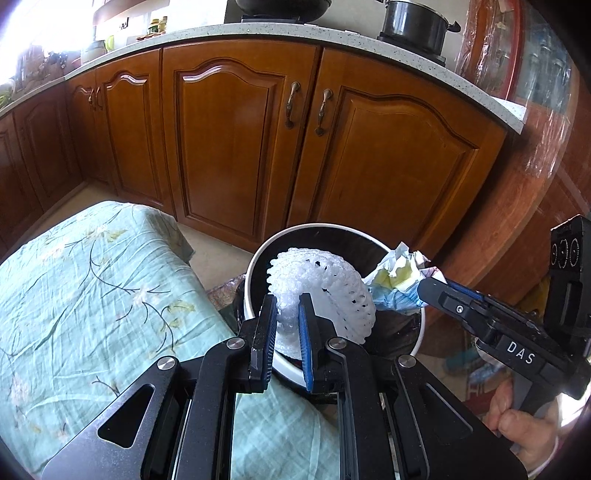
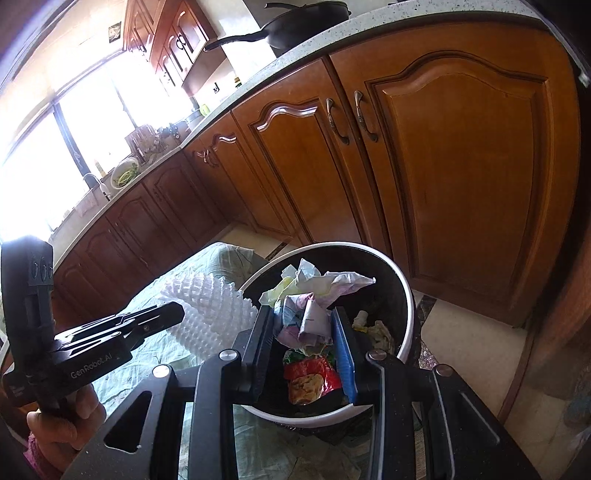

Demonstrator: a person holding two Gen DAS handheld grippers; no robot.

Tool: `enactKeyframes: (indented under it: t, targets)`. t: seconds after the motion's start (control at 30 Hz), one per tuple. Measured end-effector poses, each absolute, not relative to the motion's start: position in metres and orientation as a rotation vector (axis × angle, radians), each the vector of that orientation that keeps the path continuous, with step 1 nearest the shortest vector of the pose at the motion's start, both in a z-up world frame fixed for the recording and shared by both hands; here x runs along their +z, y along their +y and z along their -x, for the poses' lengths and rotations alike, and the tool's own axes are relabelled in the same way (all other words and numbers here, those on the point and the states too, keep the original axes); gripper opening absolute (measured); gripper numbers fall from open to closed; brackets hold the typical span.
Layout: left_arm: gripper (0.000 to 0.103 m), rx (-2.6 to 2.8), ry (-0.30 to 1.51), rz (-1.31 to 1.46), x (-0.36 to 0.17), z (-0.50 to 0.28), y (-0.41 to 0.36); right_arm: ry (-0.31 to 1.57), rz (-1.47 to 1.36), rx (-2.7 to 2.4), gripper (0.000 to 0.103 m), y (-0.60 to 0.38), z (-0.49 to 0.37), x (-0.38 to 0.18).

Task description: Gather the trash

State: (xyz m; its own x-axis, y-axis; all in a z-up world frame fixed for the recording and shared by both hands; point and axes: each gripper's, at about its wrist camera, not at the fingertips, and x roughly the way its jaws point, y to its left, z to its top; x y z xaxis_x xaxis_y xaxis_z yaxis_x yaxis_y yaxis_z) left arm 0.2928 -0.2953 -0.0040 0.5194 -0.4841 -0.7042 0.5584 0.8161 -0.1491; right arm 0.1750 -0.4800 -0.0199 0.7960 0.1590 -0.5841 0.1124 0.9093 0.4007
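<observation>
My left gripper (image 1: pixel 288 301) is shut on a white foam net sleeve (image 1: pixel 321 273), which hangs over the near side of a round bin with a white rim (image 1: pixel 258 254) and a black inside. My right gripper (image 2: pixel 302 314) is shut on a wad of crumpled paper (image 2: pixel 310 317) above the bin's rim (image 2: pixel 406 291). A red wrapper (image 2: pixel 314 373) and other scraps lie inside the bin. From the left wrist view, the right gripper (image 1: pixel 424 295) comes in from the right with the paper (image 1: pixel 395 280). In the right wrist view, the left gripper (image 2: pixel 177 314) holds the net (image 2: pixel 210 306) at the left.
A table with a green floral cloth (image 1: pixel 92 288) lies left of the bin and under my grippers. Wooden kitchen cabinets (image 1: pixel 240 129) stand behind the bin, with pots on the countertop (image 1: pixel 410 22). A strip of tiled floor (image 2: pixel 461 332) runs between them.
</observation>
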Motion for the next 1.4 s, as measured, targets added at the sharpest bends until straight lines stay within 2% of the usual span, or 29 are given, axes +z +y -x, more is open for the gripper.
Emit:
enactKeyframes:
  t: [0.43, 0.57, 0.63, 0.67, 0.7, 0.77, 0.93, 0.97, 1.0, 1.3, 1.4]
  targets:
    - [0.011, -0.635, 0.837, -0.137, -0.015, -0.299, -0.313, 0.705, -0.432, 0.012, 0.034, -0.484, -0.190, -0.030]
    - [0.013, -0.634, 0.848, -0.158, -0.019, -0.300, -0.318, 0.717, -0.437, 0.006, 0.049, -0.485, -0.196, -0.033]
    - [0.019, -0.636, 0.856, -0.164, -0.020, -0.301, -0.319, 0.719, -0.445, 0.004, 0.052, -0.487, -0.196, -0.034]
    - [0.027, -0.637, 0.859, -0.163, -0.020, -0.301, -0.320, 0.715, -0.452, 0.004, 0.055, -0.488, -0.196, -0.034]
    - [0.038, -0.635, 0.858, -0.159, -0.020, -0.300, -0.320, 0.710, -0.459, 0.003, 0.058, -0.489, -0.195, -0.033]
    - [0.047, -0.633, 0.844, -0.153, -0.018, -0.297, -0.316, 0.700, -0.467, 0.003, 0.059, -0.488, -0.193, -0.031]
    - [0.047, -0.626, 0.821, -0.131, -0.012, -0.291, -0.304, 0.673, -0.469, 0.008, 0.068, -0.484, -0.186, -0.026]
    - [0.048, -0.621, 0.818, -0.121, -0.012, -0.291, -0.299, 0.665, -0.467, 0.005, 0.079, -0.483, -0.185, -0.025]
    - [0.049, -0.616, 0.816, -0.109, -0.011, -0.290, -0.295, 0.655, -0.468, 0.003, 0.084, -0.482, -0.184, -0.023]
    - [0.052, -0.558, 0.812, 0.014, -0.012, -0.260, -0.230, 0.582, -0.486, 0.009, 0.085, -0.456, -0.155, -0.010]
    - [0.060, -0.534, 0.786, 0.038, -0.009, -0.246, -0.209, 0.555, -0.502, 0.006, 0.092, -0.442, -0.137, -0.011]
